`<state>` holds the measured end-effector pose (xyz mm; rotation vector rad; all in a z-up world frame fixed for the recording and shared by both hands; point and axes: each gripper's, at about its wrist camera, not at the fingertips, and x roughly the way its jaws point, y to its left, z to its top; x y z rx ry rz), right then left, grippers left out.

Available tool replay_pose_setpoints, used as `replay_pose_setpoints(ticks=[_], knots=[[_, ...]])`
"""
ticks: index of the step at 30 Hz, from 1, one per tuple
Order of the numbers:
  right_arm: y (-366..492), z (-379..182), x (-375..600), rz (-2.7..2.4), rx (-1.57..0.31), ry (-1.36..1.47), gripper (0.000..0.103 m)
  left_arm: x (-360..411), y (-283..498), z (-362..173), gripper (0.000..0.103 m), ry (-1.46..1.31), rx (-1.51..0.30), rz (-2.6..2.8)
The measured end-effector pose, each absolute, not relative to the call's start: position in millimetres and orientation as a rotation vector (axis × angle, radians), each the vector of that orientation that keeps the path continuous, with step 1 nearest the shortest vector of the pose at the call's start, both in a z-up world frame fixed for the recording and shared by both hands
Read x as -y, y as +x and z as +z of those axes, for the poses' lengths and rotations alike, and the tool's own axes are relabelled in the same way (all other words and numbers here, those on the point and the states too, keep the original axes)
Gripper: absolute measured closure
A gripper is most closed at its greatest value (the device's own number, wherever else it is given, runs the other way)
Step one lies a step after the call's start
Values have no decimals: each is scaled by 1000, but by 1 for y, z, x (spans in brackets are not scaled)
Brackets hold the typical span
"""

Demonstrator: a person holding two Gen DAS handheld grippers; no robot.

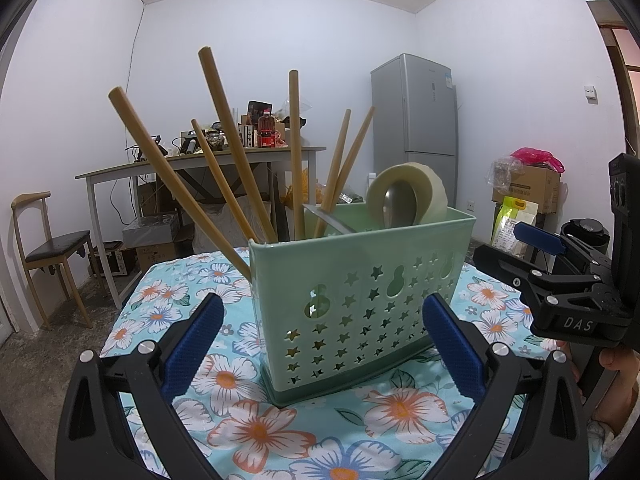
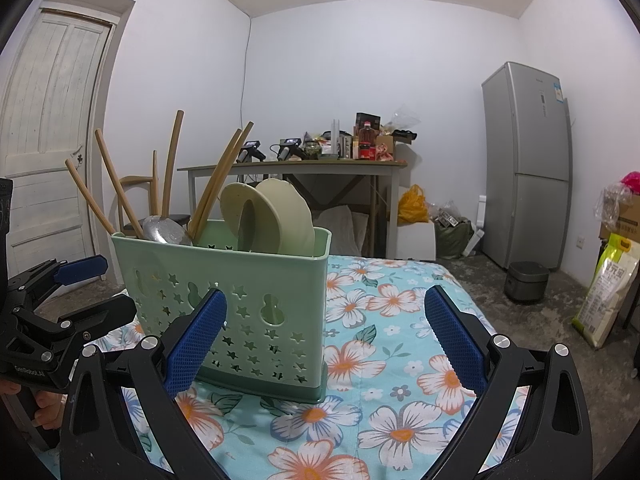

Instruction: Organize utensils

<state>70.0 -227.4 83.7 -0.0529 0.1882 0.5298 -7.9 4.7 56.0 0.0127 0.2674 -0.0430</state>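
With wooden chopsticks [image 1: 224, 148], a metal spoon [image 2: 166, 231] and cream spoons [image 2: 280, 218] already in the pale-green perforated plastic caddy [image 1: 360, 280], both left tongs [image 1: 323, 344] and right tongs [image 2: 325, 340] gape empty, so the task looks nearly complete.

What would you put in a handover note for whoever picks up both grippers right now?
Left gripper: open, empty, facing the green caddy.
Right gripper: open, empty, caddy ahead and to its left.
The caddy stands upright on the floral cloth. In it: wooden chopsticks at one end, a metal spoon beside them, cream ladle-like utensils at the other end.
Done: everything visible is in the caddy.
Left: no loose utensils show on the cloth; check outside the views.
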Motion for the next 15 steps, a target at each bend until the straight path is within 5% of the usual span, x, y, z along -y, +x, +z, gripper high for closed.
replay_pose_setpoints(ticks=[15], knots=[[70,84,228,530,-189,-53,8,-5,-8,56,5,13,-267,-43]])
